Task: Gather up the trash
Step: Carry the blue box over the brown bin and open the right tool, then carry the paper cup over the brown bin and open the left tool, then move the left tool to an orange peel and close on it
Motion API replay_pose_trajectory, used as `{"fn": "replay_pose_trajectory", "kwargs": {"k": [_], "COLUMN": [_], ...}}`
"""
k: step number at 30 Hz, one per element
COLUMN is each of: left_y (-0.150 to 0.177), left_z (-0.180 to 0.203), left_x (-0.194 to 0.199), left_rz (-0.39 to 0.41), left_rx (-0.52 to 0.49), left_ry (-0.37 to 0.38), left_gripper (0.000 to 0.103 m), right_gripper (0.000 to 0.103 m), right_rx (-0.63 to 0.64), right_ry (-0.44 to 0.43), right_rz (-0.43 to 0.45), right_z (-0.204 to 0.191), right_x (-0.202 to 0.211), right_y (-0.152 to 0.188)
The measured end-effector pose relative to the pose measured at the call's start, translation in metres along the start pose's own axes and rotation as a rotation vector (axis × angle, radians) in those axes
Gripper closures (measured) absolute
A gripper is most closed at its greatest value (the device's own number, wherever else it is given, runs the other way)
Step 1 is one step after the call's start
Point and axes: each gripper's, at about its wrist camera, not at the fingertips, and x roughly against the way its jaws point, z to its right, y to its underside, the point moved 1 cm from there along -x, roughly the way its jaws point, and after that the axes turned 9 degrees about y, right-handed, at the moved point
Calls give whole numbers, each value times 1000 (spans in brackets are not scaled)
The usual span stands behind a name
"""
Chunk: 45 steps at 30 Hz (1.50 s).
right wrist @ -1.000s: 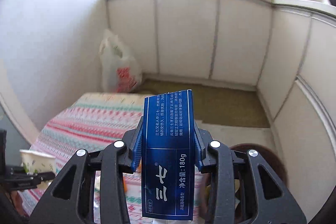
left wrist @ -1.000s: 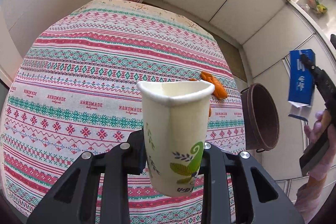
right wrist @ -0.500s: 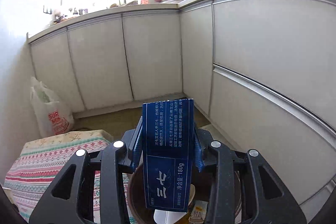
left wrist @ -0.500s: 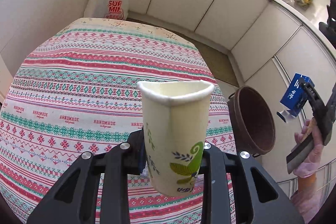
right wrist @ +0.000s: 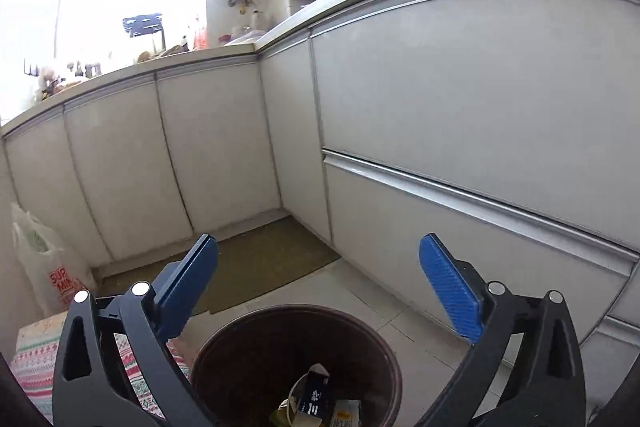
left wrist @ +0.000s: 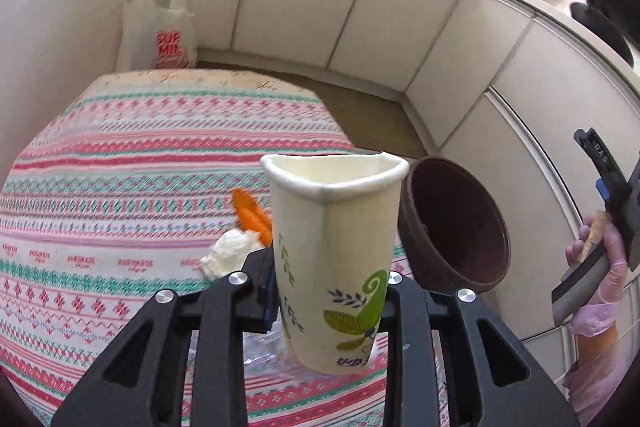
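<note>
- Gone from my right gripper [right wrist: 318, 291] is the blue box it pinched a second ago; its jaws are opening wide with nothing between them, and the box [right wrist: 314, 397] now lies in the brown bin [right wrist: 224, 339] among other scraps.
- Meanwhile my left gripper [left wrist: 330, 289] has swung from over the middle of the table toward the bin side, so the bin [left wrist: 452, 223] now sits just behind the cup's rim in that view.
- My left jaws are pinching a paper cup [left wrist: 334, 259] hard enough to crease its mouth into a triangle; it rides upright above the table edge.
- By my reckoning the box drop is done and the cup's carry is under way.
- Next I'd pull the right gripper clear, bring the cup over the bin mouth and let go above it.
- On the striped tablecloth [left wrist: 120, 155] an orange peel [left wrist: 250, 215] and a white crumpled tissue [left wrist: 228, 251] wait for later trips.
</note>
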Motion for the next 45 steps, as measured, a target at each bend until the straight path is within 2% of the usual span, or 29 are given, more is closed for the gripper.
{"fn": "replay_pose_trajectory", "kwargs": {"k": [4,11,15,19,26,28,30,33,43,45], "left_y": [-17,-59,-72,-73,-61,-58,-56,-53,-48,-48], "left_z": [38,142,192,229,250,253,254,258,253,249], "left_x": [-17,-48,-74,-106,-152,-161,-166,-168,-157,-155], "left_rz": [16,63,50,12,-84,-113,-122,-123,-99,-95], "left_rx": [-9,-93,-134,-182,-222,-216,-209,-230,-305,-303], "left_ry": [66,190,223,209,183,186,186,179,109,93], "left_gripper": [75,75,74,74,73,66,48,41,30,25], "right_gripper": [7,7,7,7,7,7,7,7,7,7], "right_rx": [-78,-176,-215,-247,-232,-234,-228,-215,-177,-167], "right_ry": [62,159,195,190,208,207,207,207,193,189], "right_rz": [-22,-60,-96,-161,-203,-210,-212,-209,-213,-218], "right_z": [40,112,140,153,154,153,152,146,135,132], "right_x": [-5,-18,-29,-42,-56,-57,-57,-57,-53,-52], "right_y": [-11,-18,-16,-11,-5,-5,-4,-6,-4,-3]}}
